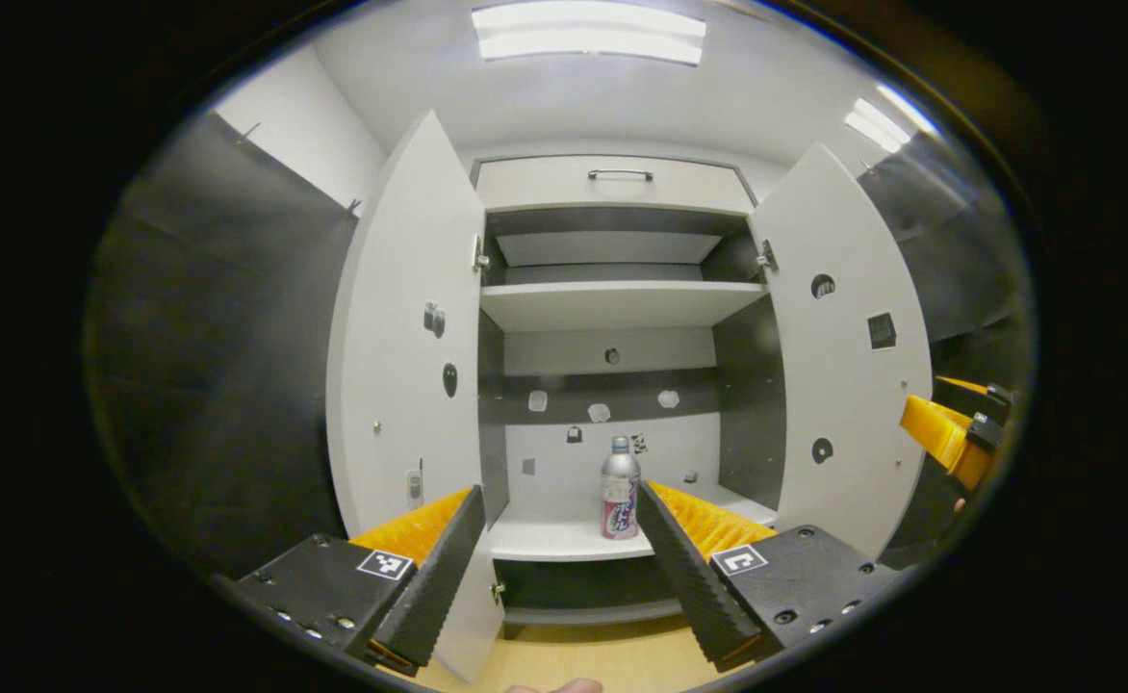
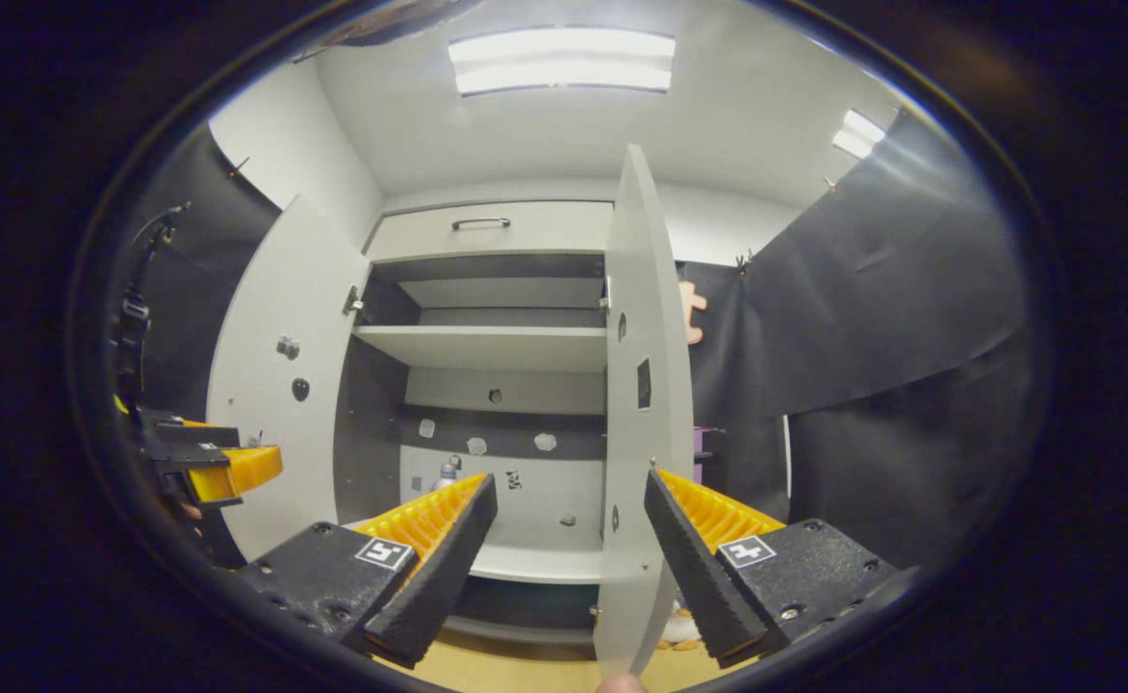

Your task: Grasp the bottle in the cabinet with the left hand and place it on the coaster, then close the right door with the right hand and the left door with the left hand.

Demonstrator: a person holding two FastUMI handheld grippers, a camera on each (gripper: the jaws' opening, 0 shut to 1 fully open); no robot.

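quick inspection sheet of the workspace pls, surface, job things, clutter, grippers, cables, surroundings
surface: lower cabinet shelf holds the bottle; wooden floor below.
job's things: bottle upright on the lower shelf, untouched; left door and right door both open; coaster: nothing seen.
clutter: small items on the floor behind the right door, too small to tell.
grippers: left gripper open, aimed at the bottle, short of it; right gripper open, near the right door's edge.
cables: nothing seen.
surroundings: black cloth walls, ceiling lights, drawer with handle above.
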